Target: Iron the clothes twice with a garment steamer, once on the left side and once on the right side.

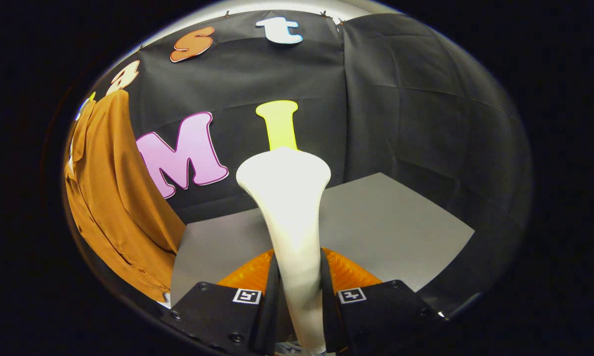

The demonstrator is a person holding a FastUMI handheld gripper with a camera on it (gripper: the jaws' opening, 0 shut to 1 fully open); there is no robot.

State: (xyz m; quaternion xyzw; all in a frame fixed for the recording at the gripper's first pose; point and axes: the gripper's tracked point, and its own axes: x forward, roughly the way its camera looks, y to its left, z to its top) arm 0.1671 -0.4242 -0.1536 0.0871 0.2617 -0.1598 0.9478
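Garment steamer (pixel 289 217), white, clenched between both fingers of gripper (pixel 299 296), head flaring upward over grey table (pixel 401 222); brown shirt (pixel 114 198) hanging off table's left edge, apart from head. Step judged: approach to first pass; next calls for swinging head leftward onto fabric
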